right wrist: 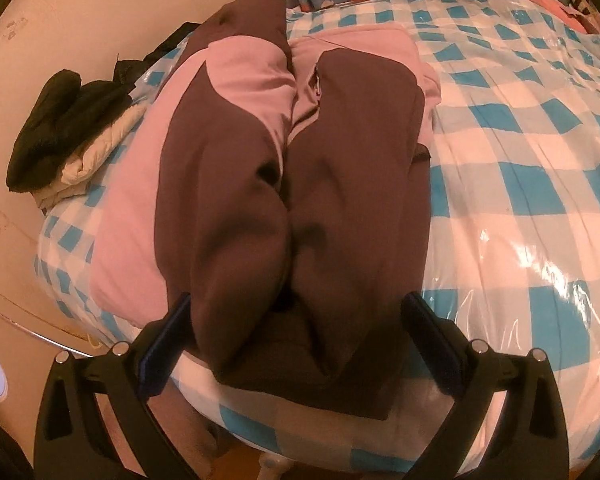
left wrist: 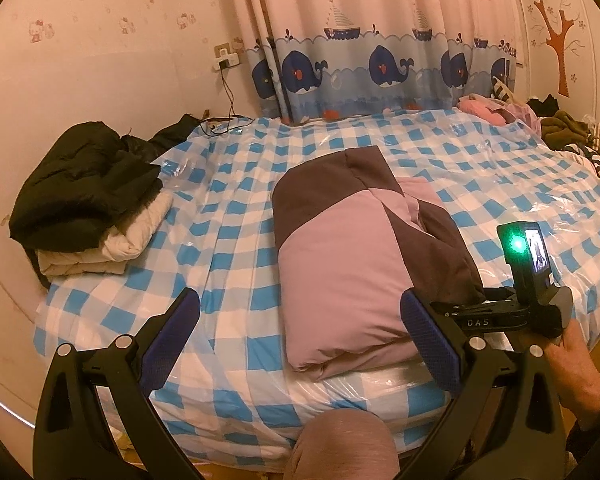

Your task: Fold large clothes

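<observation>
**Padded jacket between the fingers, both grippers wide**

I had the left gripper (left wrist: 300, 340) spread wide and holding nothing, the pink-and-brown jacket (left wrist: 352, 264) lying just ahead of it, nearer its right finger. The right gripper (right wrist: 296, 336) was also wide — the jacket's dark hem sat between its fingers, not pinched as far as I could tell. I judged the garment soft, puffy and light, prone to springing back; the thick hem edge looked the safest hold. The bed (left wrist: 228, 216) beneath wore a blue check cover under glossy plastic — likely slippery. Further off to the left sat a stack of folded coats (left wrist: 88, 208); whale curtains (left wrist: 380, 64) hung beyond.
</observation>
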Motion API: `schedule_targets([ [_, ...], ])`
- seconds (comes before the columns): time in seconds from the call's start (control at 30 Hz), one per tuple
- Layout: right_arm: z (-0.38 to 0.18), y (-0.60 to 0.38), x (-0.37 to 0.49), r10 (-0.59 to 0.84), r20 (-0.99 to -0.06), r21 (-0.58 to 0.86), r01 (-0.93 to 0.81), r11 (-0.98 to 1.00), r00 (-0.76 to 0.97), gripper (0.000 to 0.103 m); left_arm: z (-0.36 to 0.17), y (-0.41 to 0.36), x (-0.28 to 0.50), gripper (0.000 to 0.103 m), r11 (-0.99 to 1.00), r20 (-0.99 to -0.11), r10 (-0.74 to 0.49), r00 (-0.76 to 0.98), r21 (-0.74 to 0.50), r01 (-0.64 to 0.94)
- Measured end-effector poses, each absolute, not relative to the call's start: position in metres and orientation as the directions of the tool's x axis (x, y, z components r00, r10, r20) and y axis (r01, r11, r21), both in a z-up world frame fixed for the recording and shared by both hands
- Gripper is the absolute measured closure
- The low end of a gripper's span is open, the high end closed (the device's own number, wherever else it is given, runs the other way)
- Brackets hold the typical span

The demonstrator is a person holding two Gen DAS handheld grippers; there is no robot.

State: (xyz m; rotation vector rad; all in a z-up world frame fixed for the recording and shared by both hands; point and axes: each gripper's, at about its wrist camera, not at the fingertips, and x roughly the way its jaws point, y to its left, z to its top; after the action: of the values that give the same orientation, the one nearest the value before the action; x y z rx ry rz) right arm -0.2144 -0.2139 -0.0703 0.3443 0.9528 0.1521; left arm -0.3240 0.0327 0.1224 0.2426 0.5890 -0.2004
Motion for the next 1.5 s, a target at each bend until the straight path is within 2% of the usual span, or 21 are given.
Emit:
schedule_targets([
  [0.5, -0.062, -0.215, -0.222, 0.268, -0.745, 0.349, 0.015, 0.937, 0.611, 0.007, 0.115, 0.040, -0.308, 0.007, 0.957, -0.605, -0.128, 0.786, 0.132, 0.258],
  [0.8, -0.007, -0.203, -0.262, 0.069, -0.680, 0.153, 0.048, 0.987, 0.730, 0.007, 0.110, 0.044, -0.305, 0.007, 0.962, -0.628, -0.118, 0.769, 0.118, 0.244],
  [1.0, 0.041, -0.198, -0.278, 0.002, -0.664, 0.119, 0.103, 0.988, 0.748, 0.007, 0.104, 0.045, -0.300, 0.007, 0.966, -0.662, -0.110, 0.741, 0.105, 0.237],
  [1.3, 0.059, -0.166, -0.285, 0.028, -0.700, 0.098, 0.056, 0.994, 0.713, 0.007, 0.094, 0.048, -0.292, 0.007, 0.967, -0.702, -0.106, 0.704, 0.091, 0.237],
  [1.5, 0.056, -0.153, -0.283, 0.098, -0.735, 0.155, 0.025, 0.988, 0.671, 0.007, 0.086, 0.052, -0.285, 0.007, 0.970, -0.733, -0.124, 0.668, 0.052, 0.237],
])
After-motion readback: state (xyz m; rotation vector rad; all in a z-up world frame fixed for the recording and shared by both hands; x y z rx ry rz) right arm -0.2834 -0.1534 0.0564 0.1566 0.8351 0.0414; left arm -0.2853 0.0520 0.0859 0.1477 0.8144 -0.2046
